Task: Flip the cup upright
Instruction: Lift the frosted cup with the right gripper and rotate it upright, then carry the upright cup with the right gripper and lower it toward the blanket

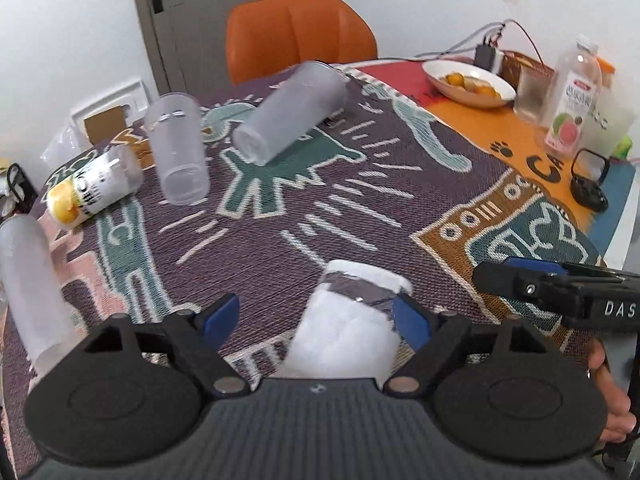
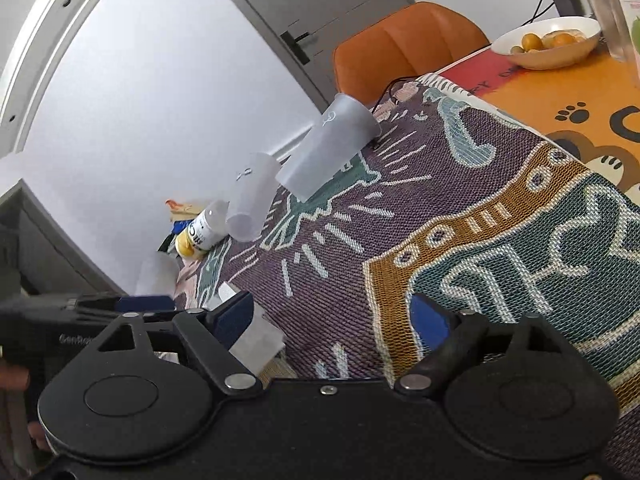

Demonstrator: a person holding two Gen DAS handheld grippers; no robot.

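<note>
Several frosted plastic cups lie on the patterned cloth. One white frosted cup (image 1: 352, 328) lies between the fingers of my left gripper (image 1: 316, 316), touching the right blue pad (image 1: 412, 322), with a gap to the left pad; the jaws stand wide open. It shows partly in the right wrist view (image 2: 256, 340) beside the left finger of my right gripper (image 2: 340, 320), which is open and empty. A larger frosted cup (image 1: 288, 116) lies on its side at mid-table, also in the right wrist view (image 2: 328, 148). A smaller cup (image 1: 178, 148) lies left of it.
A lemon-print cup (image 1: 92, 192) lies at the left, and another frosted cup (image 1: 32, 292) at the left edge. A fruit bowl (image 1: 468, 80), juice bottle (image 1: 572, 96), glass (image 1: 532, 92) and black glasses (image 1: 588, 184) stand at the right. An orange chair (image 1: 300, 36) is behind the table.
</note>
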